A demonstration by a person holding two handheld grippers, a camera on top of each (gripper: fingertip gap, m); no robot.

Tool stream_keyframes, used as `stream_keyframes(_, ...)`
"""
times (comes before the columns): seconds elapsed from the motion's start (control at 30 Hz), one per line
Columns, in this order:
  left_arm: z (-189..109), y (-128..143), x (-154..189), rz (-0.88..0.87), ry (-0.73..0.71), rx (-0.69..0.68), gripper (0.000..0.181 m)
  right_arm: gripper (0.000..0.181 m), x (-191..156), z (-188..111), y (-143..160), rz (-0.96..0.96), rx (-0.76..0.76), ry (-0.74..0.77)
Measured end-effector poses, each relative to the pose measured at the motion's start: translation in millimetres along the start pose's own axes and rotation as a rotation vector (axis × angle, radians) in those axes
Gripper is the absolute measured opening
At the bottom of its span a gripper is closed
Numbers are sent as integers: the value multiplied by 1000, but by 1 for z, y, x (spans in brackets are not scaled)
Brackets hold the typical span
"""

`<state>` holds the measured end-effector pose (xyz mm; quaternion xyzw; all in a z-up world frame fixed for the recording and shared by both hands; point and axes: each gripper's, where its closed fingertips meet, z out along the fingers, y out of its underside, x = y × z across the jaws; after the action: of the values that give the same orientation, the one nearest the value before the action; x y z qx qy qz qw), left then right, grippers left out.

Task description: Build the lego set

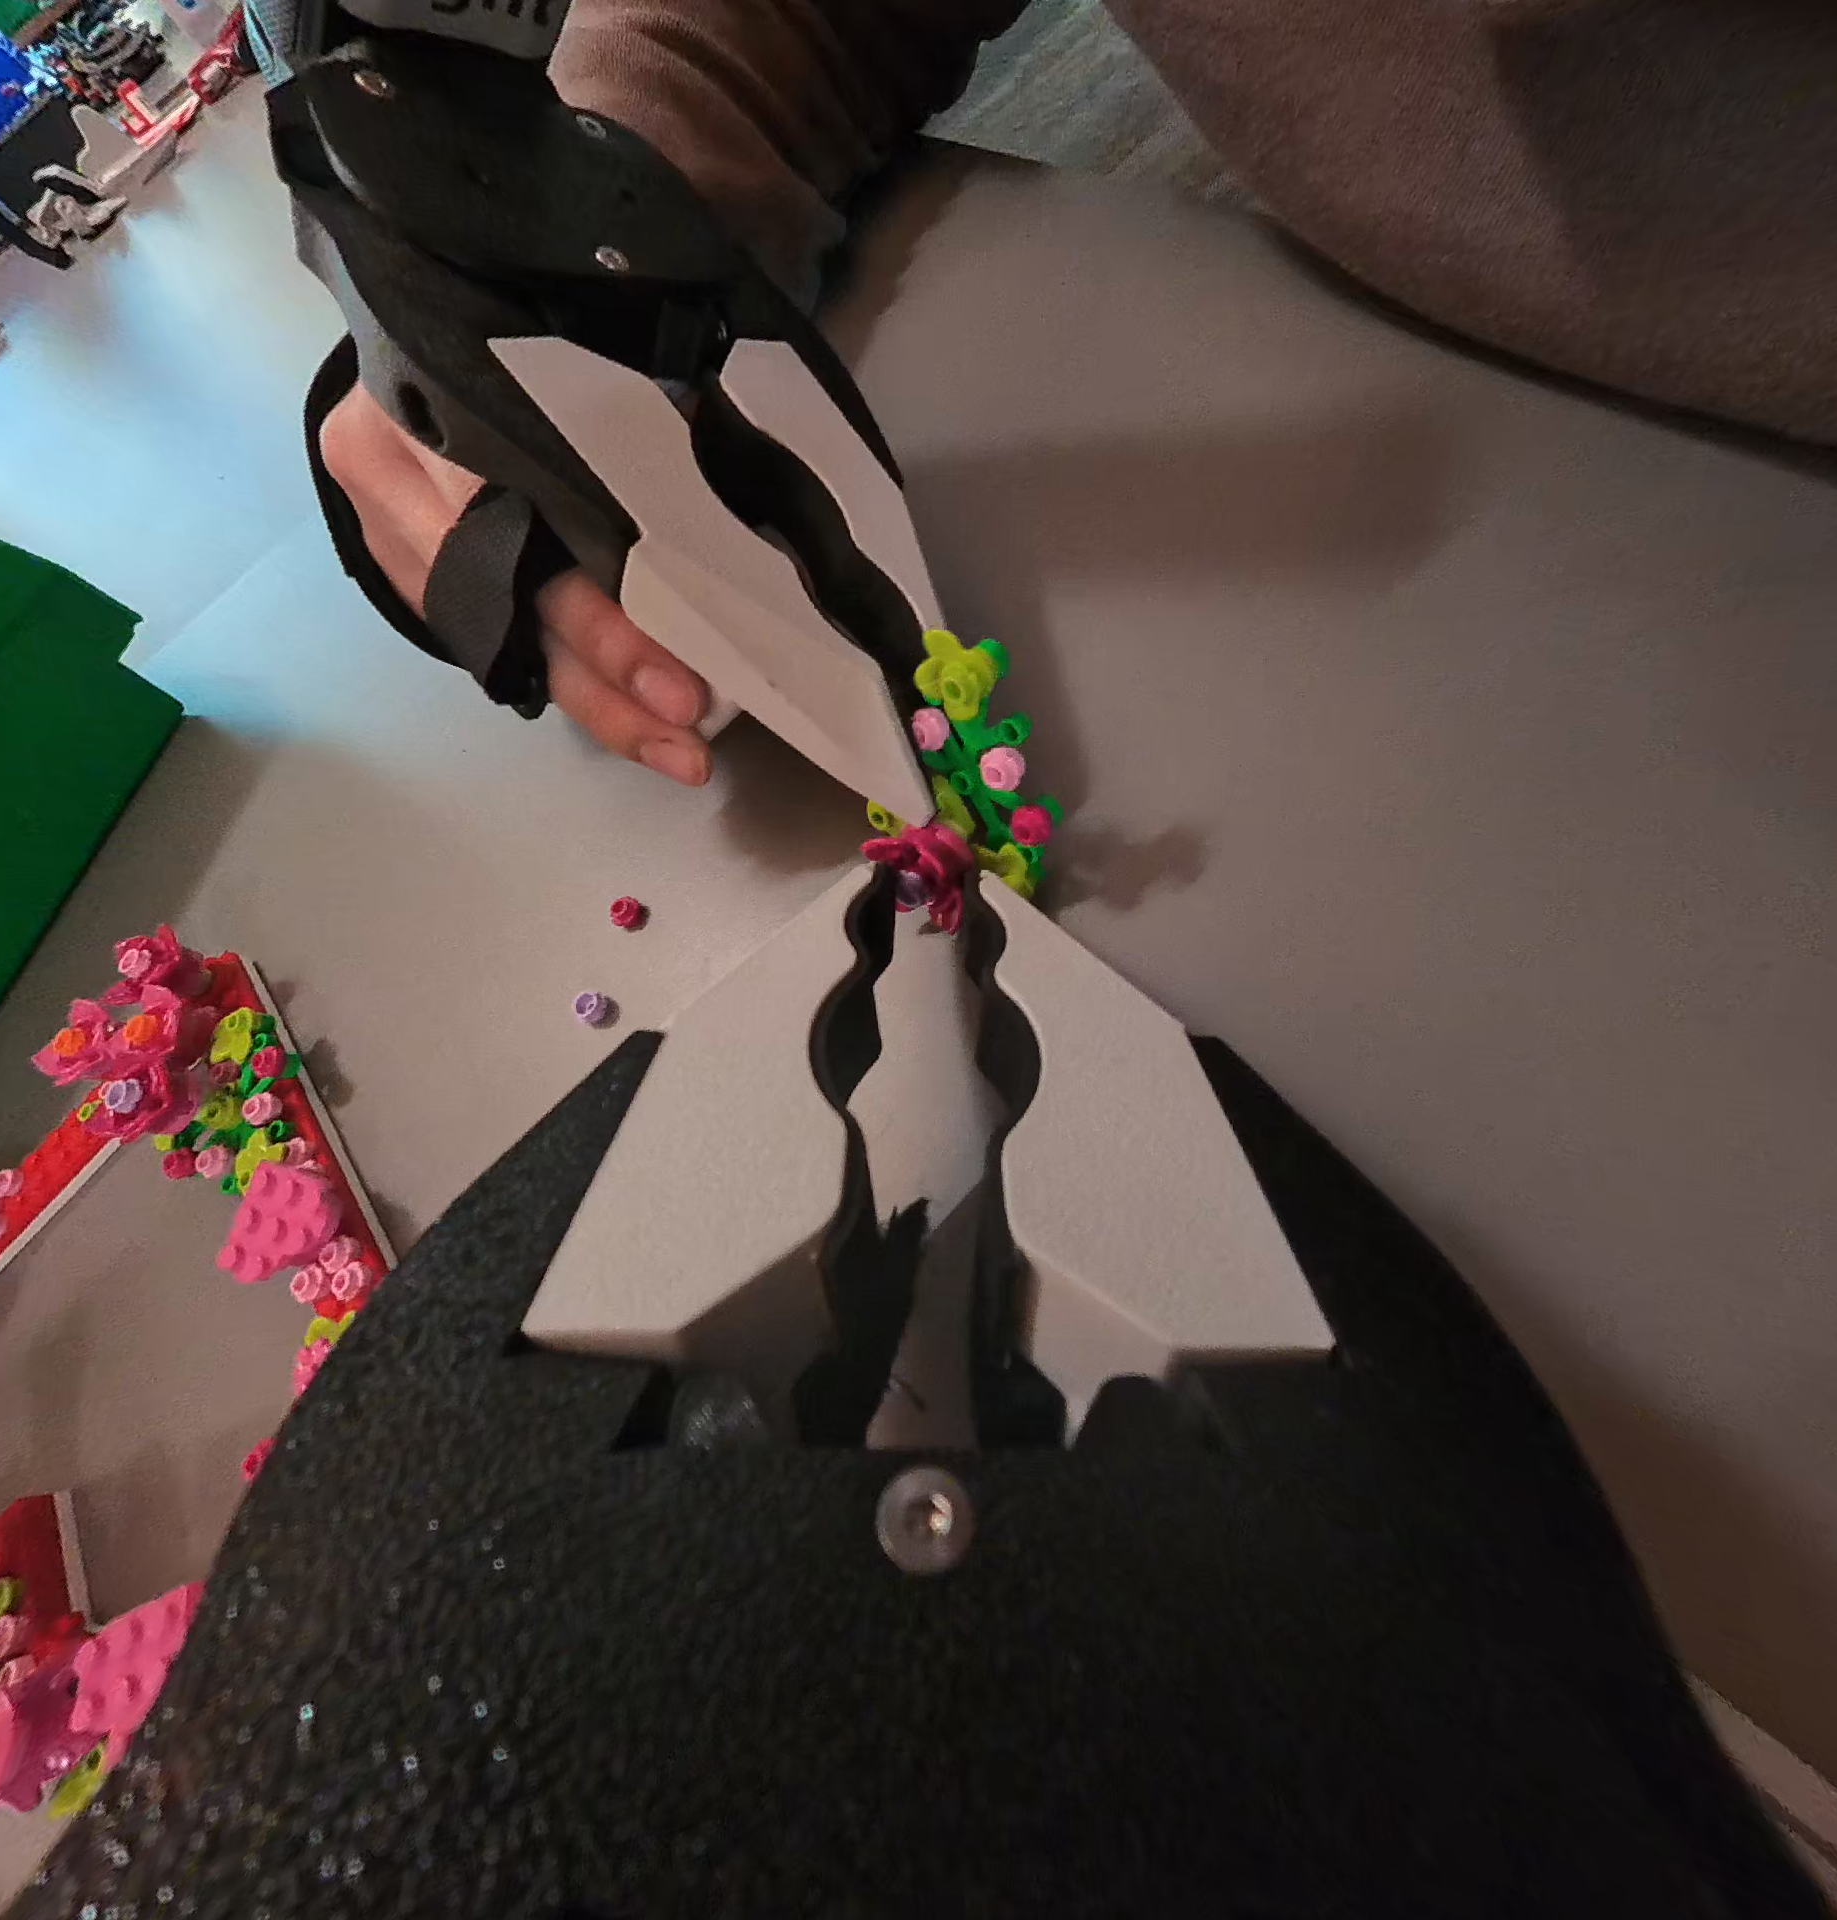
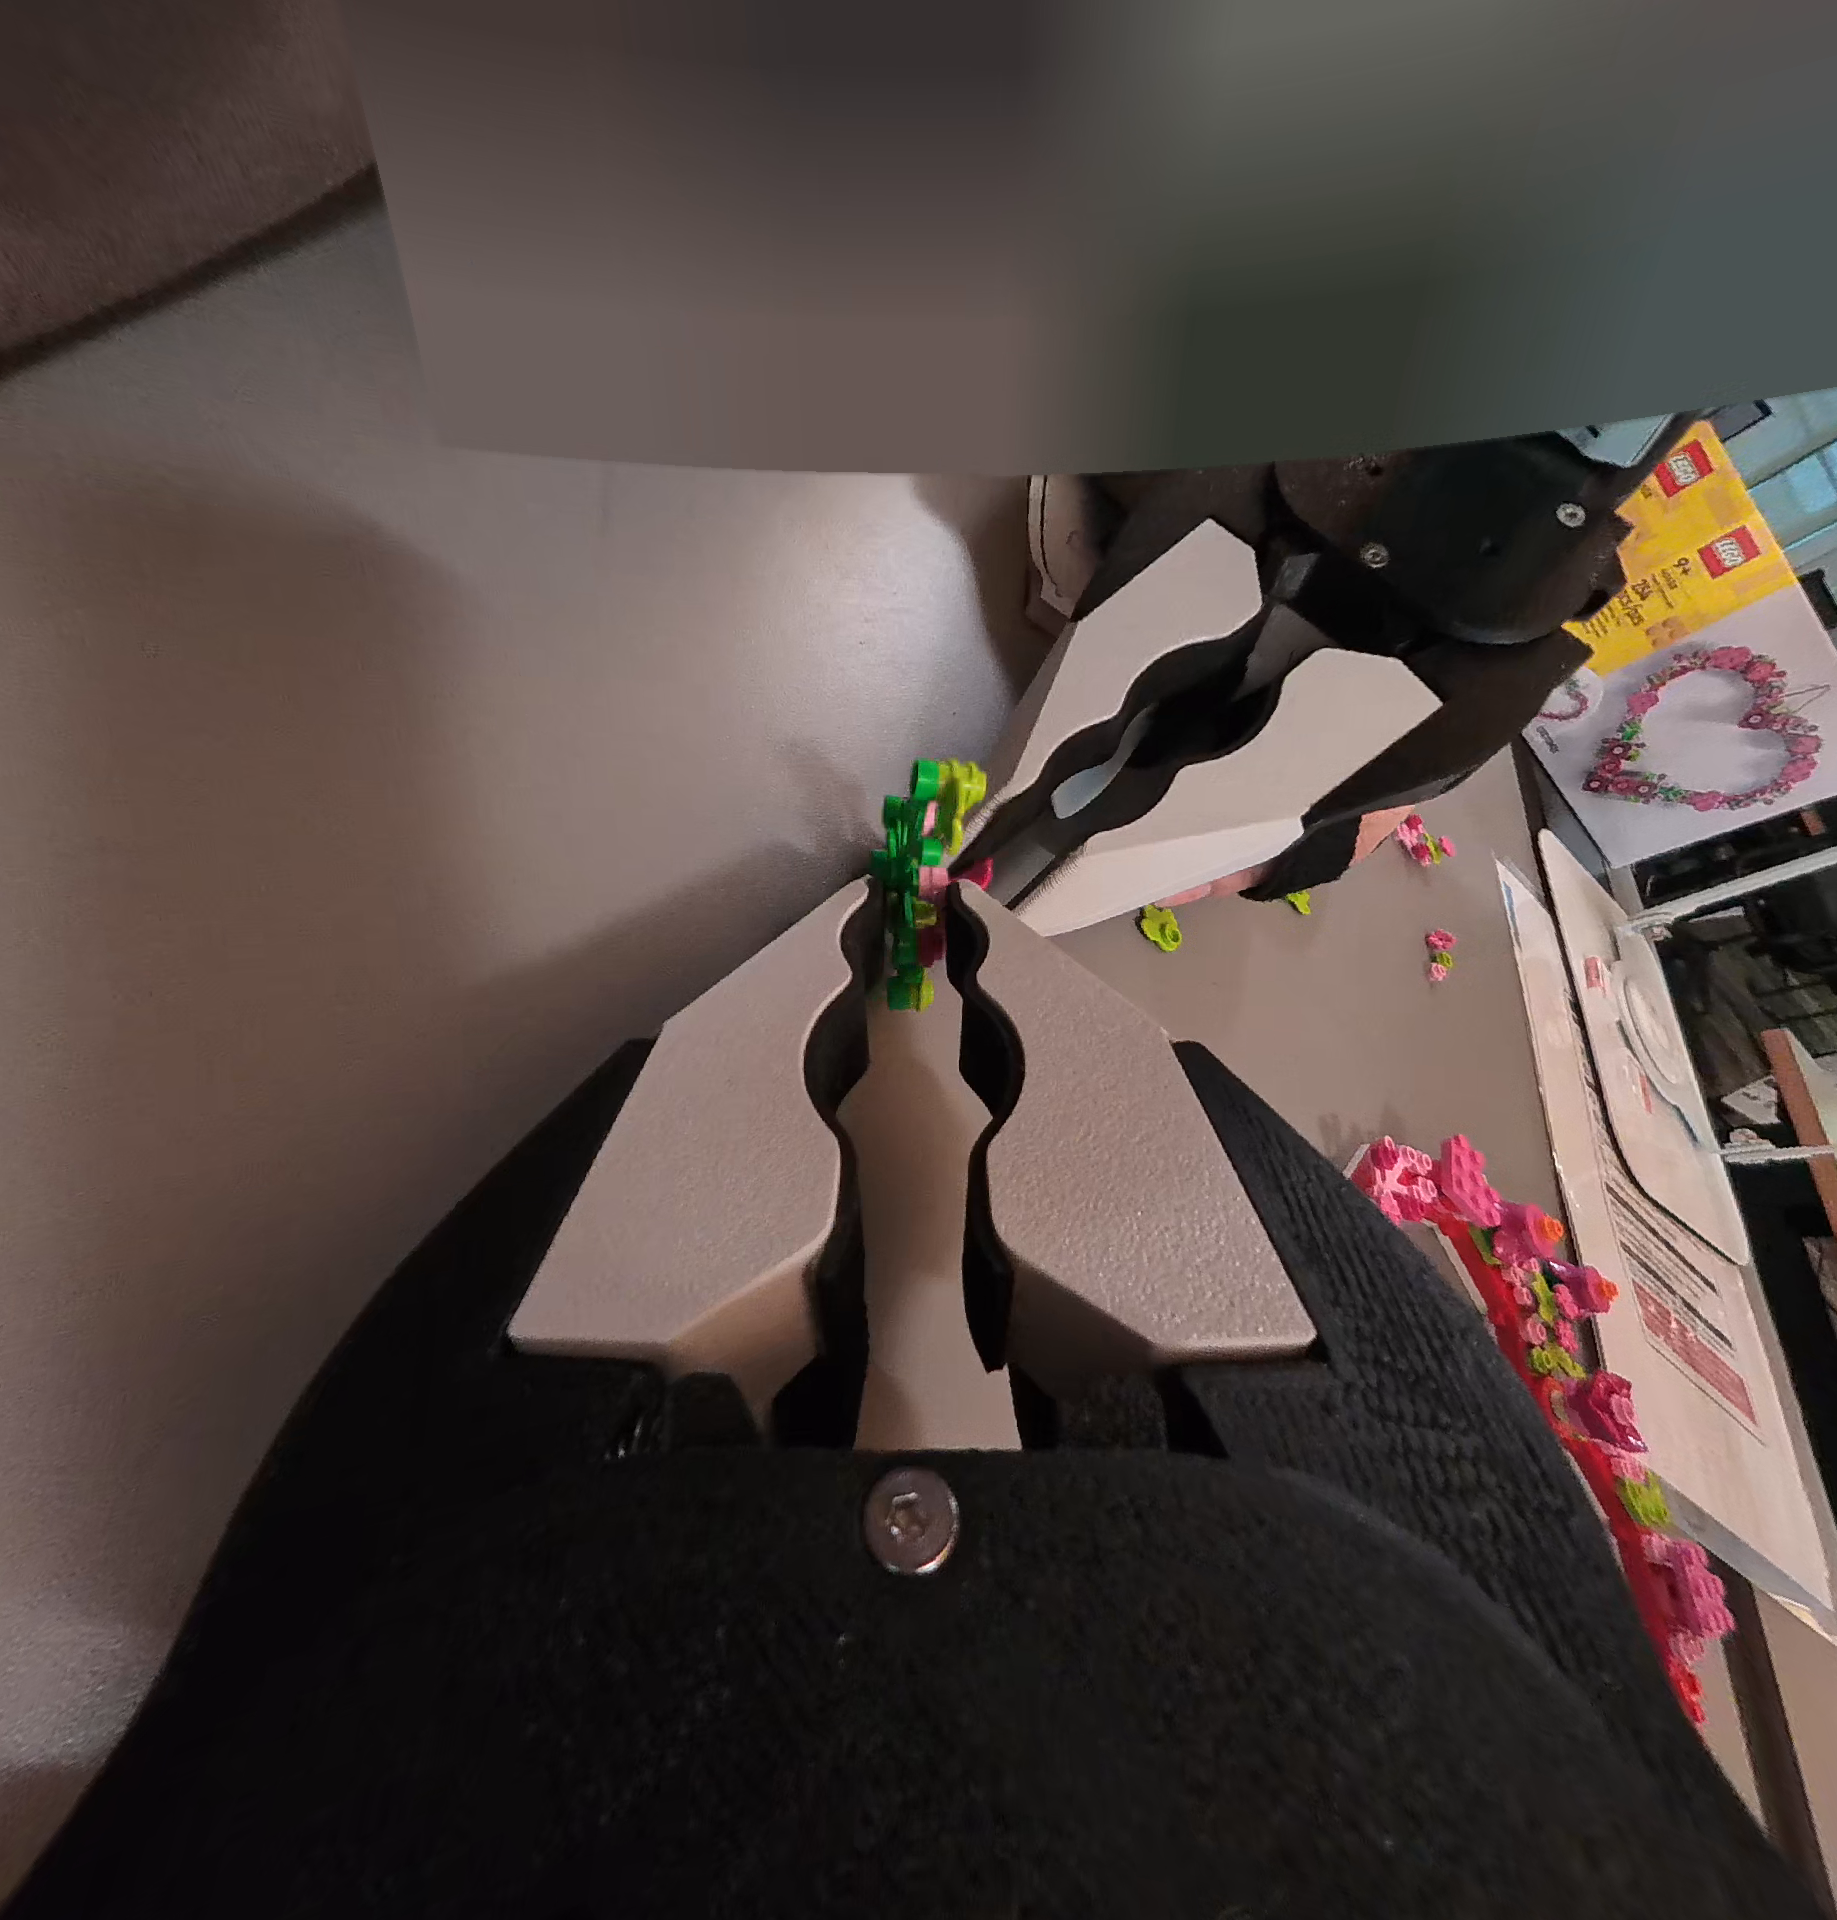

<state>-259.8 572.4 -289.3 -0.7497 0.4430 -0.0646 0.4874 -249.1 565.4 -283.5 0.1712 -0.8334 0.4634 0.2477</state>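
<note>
Left gripper (image 1: pixel 924 883): jaws nearly closed, pinching a magenta flower (image 1: pixel 919 854). Right gripper (image 2: pixel 909 909): jaws narrowly parted, clamped on the green sprig (image 2: pixel 906 904) (studded, lime and pink blossoms), held above the grey table (image 1: pixel 1413 831). Yellow box (image 2: pixel 1693 540) carries print. Red heart frame (image 1: pixel 259 1122) lies aside.

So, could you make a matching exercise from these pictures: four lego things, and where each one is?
Things:
1. magenta flower
2. green sprig
3. lilac stud
4. red frame

Places:
a. loose on the table
b. in the left gripper
c. in the right gripper
d. under pink flowers, at the left

Pairs: 1-b, 2-c, 3-a, 4-d
</note>
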Motion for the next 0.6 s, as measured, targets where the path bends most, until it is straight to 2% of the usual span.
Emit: stream_keyframes(0.6, -2, 0, 2, -2, 50, 16, 11, 12, 0, 0, 0, 17, -2, -11)
